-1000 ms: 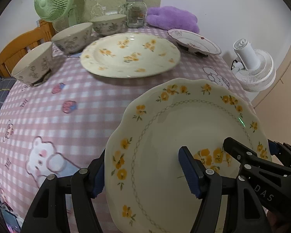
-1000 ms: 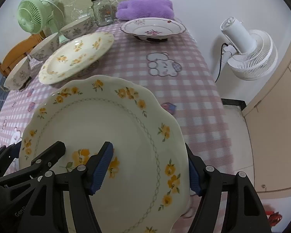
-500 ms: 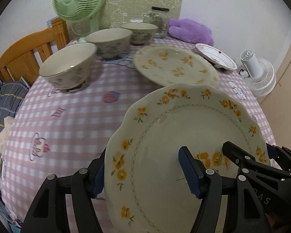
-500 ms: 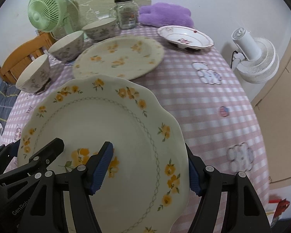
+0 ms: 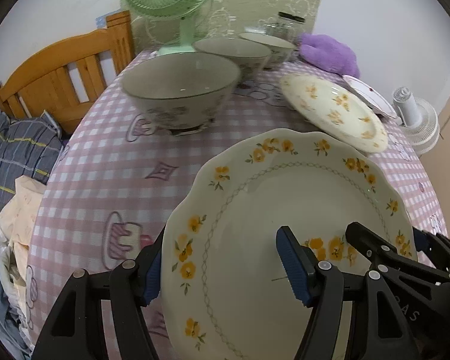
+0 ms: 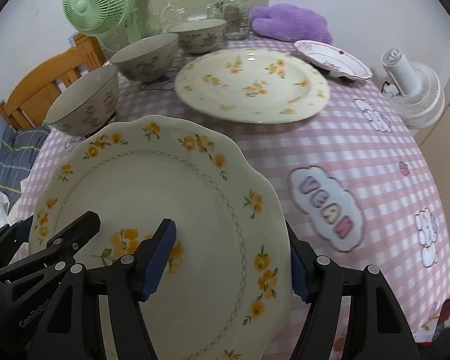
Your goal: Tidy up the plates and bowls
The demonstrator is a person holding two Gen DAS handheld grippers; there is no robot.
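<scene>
Plate gripped at both rims: L gripper & R gripper, jaws part-open on it. Keep level w/ even grip; lower centred onto 2nd plate beyond it.

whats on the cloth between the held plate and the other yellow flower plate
Only bare checked tablecloth separates the held plate from the other yellow flower plate, clearest in the right wrist view.

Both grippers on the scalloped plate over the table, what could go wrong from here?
1. The scalloped plate is pinched only at opposite rim edges by the left gripper and right gripper; glazed ceramic may slip if the hands drift apart or twist.
2. The nearest bowl and the yellow-flower plate lie close ahead; the carried rim might clip them.
3. Setting it down tilted could chip an edge.
</scene>
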